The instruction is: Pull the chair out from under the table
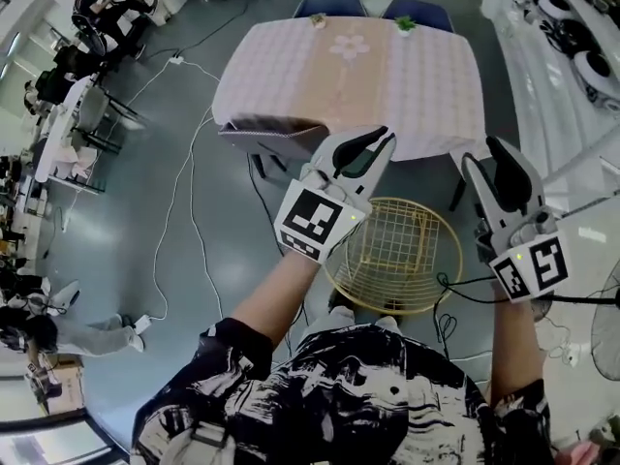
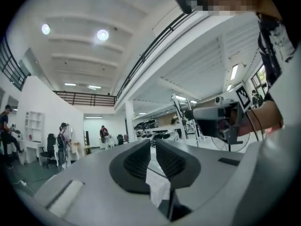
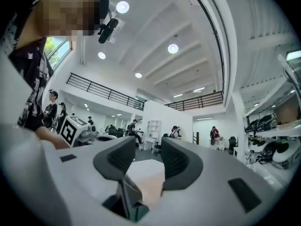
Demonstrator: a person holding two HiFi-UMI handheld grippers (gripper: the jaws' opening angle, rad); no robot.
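In the head view a table point(image 1: 291, 76) with a pale checked cloth stands ahead. A grey chair point(image 1: 271, 136) sits at its near left edge, its seat partly under the cloth. A round yellow wire seat point(image 1: 392, 255) stands clear of the table, just in front of me. Both grippers are raised and point level, away from both chairs. My left gripper point(image 1: 363, 153) point(image 2: 153, 147) has its jaws almost together with nothing between them. My right gripper point(image 1: 504, 168) point(image 3: 148, 147) shows a gap between its jaws and holds nothing.
Two blue chairs point(image 1: 373, 8) stand at the table's far side. White cables point(image 1: 179, 192) trail over the grey floor on the left. Desks and people point(image 1: 92, 13) fill the far left. White machines point(image 1: 581, 37) line the right wall, and a black cable point(image 1: 465, 289) runs by the wire seat.
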